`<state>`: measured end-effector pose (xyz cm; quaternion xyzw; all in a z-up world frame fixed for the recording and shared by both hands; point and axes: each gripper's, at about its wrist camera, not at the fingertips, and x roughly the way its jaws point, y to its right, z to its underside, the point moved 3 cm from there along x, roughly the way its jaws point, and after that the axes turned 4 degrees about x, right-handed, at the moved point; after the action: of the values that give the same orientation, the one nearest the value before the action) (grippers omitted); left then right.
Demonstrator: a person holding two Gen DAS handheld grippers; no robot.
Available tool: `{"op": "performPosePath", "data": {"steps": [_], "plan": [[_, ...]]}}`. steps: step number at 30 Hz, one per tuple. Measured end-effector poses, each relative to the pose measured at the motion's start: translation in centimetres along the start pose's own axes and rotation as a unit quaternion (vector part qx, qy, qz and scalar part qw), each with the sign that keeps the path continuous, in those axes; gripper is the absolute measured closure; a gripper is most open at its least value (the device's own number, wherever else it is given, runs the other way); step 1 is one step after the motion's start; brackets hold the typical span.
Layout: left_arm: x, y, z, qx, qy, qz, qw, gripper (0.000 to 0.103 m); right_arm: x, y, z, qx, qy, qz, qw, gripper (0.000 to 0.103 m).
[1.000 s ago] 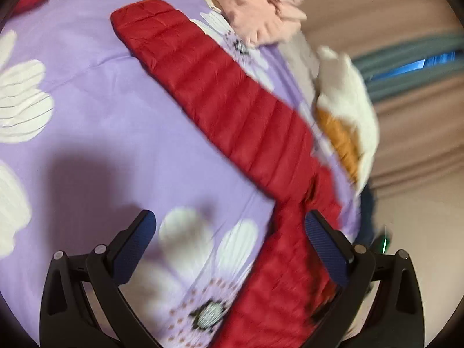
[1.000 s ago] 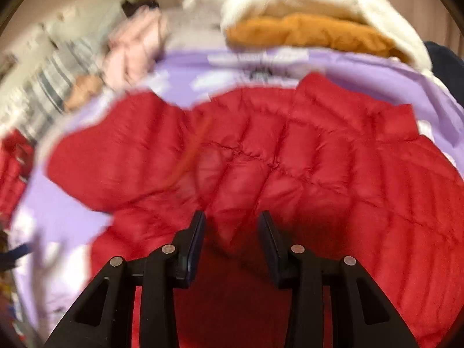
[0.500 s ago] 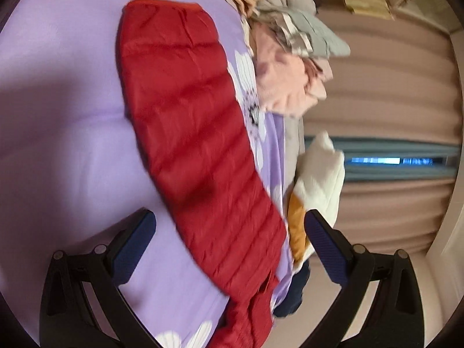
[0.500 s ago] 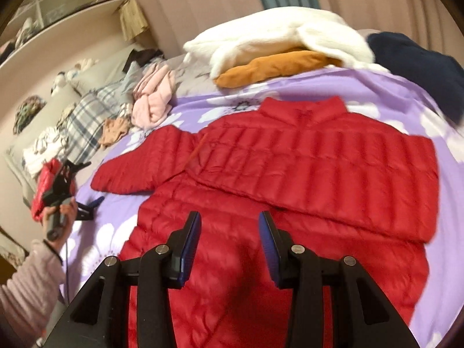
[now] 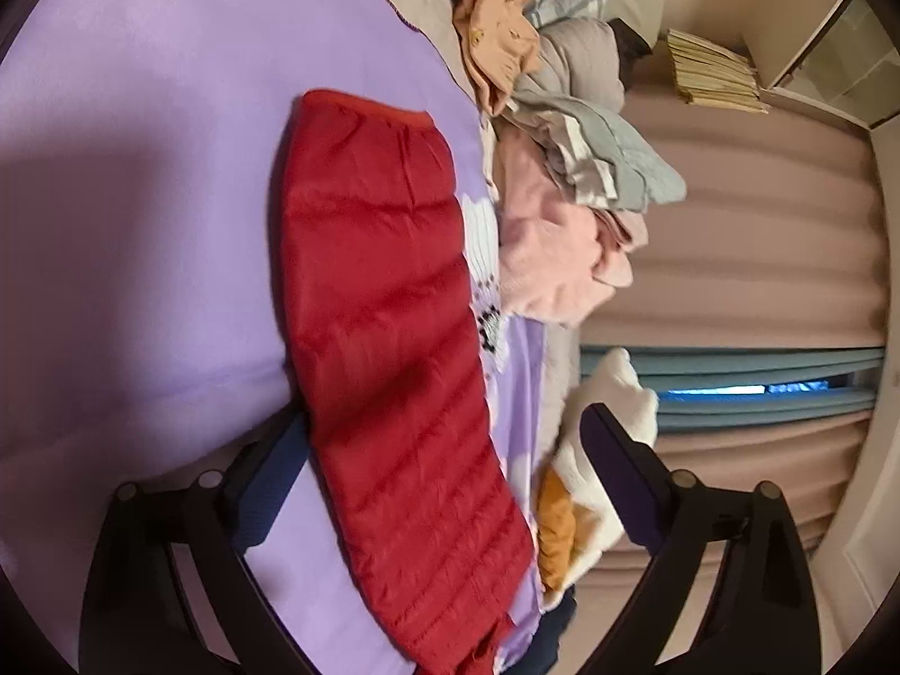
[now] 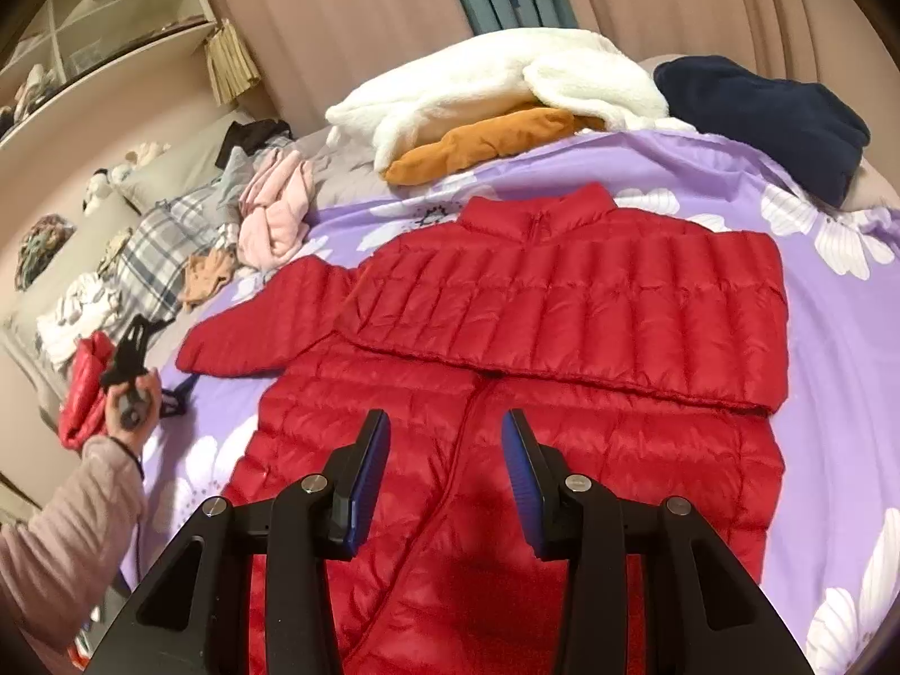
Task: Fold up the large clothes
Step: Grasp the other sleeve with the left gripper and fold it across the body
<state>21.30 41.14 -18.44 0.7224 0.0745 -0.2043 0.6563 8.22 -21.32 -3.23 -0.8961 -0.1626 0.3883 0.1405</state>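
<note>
The red jacket [image 6: 562,349] is looking puffy and a bit shiny, with stitched rows across its slick cloth. The purple sheet [image 6: 832,337] under it is looking smooth and soft, not shiny. The white blanket [image 6: 484,79] is looking fluffy, and the navy one [image 6: 765,112] fuzzy. The right gripper [image 6: 444,472] is showing dull black plastic, ribbed blue pads [image 6: 520,472] and small shiny metal pins.

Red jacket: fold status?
Done: one sleeve lies folded across the chest of the jacket on the bedspread. In hand: nothing; the right gripper is open above the hem, and the left gripper is open around the other sleeve, not closed. Left: fold that sleeve in, then the body.
</note>
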Motion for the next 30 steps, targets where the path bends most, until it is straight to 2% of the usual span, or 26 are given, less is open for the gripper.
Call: {"op": "performPosePath", "data": {"steps": [2, 4, 5, 6, 7, 8, 9, 12, 15, 19, 22, 25, 28, 29, 30], "plan": [[0.5, 0.3, -0.4, 0.000, 0.000, -0.007, 1.0000, 0.009, -0.1, 0.1, 0.3, -0.003, 0.000, 0.005, 1.000, 0.062], [1.2, 0.3, -0.6, 0.006, -0.003, -0.023, 0.9997, 0.015, -0.1, 0.3, 0.7, -0.002, -0.005, 0.010, 1.000, 0.062], [1.4, 0.3, -0.6, 0.013, -0.007, -0.032, 0.9994, 0.026, 0.0, 0.4, 0.8, -0.002, -0.007, 0.015, 1.000, 0.061], [1.7, 0.0, -0.6, 0.017, -0.010, -0.044, 0.9988, 0.047, 0.1, 0.6, 1.0, -0.001, -0.009, 0.020, 1.000, 0.061], [2.0, -0.5, -0.5, 0.017, -0.018, -0.057, 0.9981, 0.058, 0.2, 0.8, 1.1, 0.002, -0.012, 0.022, 1.000, 0.061], [2.3, -1.3, -0.5, 0.014, -0.027, -0.069, 0.9971, 0.080, 0.2, 0.9, 1.3, 0.005, -0.015, 0.023, 1.000, 0.061], [2.4, -1.9, -0.5, 0.010, -0.031, -0.080, 0.9963, 0.090, 0.3, 1.1, 1.4, 0.008, -0.018, 0.024, 1.000, 0.061], [1.8, -2.1, -0.5, 0.019, -0.024, -0.099, 0.9946, 0.091, 0.1, 1.3, 1.7, 0.006, -0.019, 0.031, 0.999, 0.061], [1.2, 0.4, 0.0, 0.085, -0.014, -0.125, 0.9885, 0.096, -0.3, 1.6, 2.0, 0.010, -0.019, 0.033, 0.999, 0.061], [0.3, 6.0, 1.9, 0.170, -0.009, -0.110, 0.9792, 0.096, -0.6, 2.0, 2.1, 0.023, -0.017, 0.028, 0.999, 0.061], [-0.3, 11.4, 5.2, 0.255, -0.017, -0.088, 0.9628, 0.096, -1.0, 2.1, 2.4, 0.028, -0.015, 0.025, 0.999, 0.061], [-1.0, 16.8, 10.1, 0.343, -0.032, -0.056, 0.9371, 0.095, -1.6, 2.4, 2.7, 0.033, -0.010, 0.025, 0.999, 0.061], [-1.6, 21.9, 16.9, 0.440, -0.053, -0.028, 0.8960, 0.095, -2.5, 3.1, 2.8, 0.047, -0.003, 0.023, 0.999, 0.061], [-1.8, 23.5, 20.0, 0.476, -0.063, -0.014, 0.8769, 0.094, -2.8, 3.4, 2.9, 0.054, 0.000, 0.024, 0.998, 0.061], [-1.9, 24.7, 22.5, 0.501, -0.071, -0.005, 0.8627, 0.093, -3.1, 3.9, 2.9, 0.060, 0.003, 0.024, 0.998, 0.061]]}}
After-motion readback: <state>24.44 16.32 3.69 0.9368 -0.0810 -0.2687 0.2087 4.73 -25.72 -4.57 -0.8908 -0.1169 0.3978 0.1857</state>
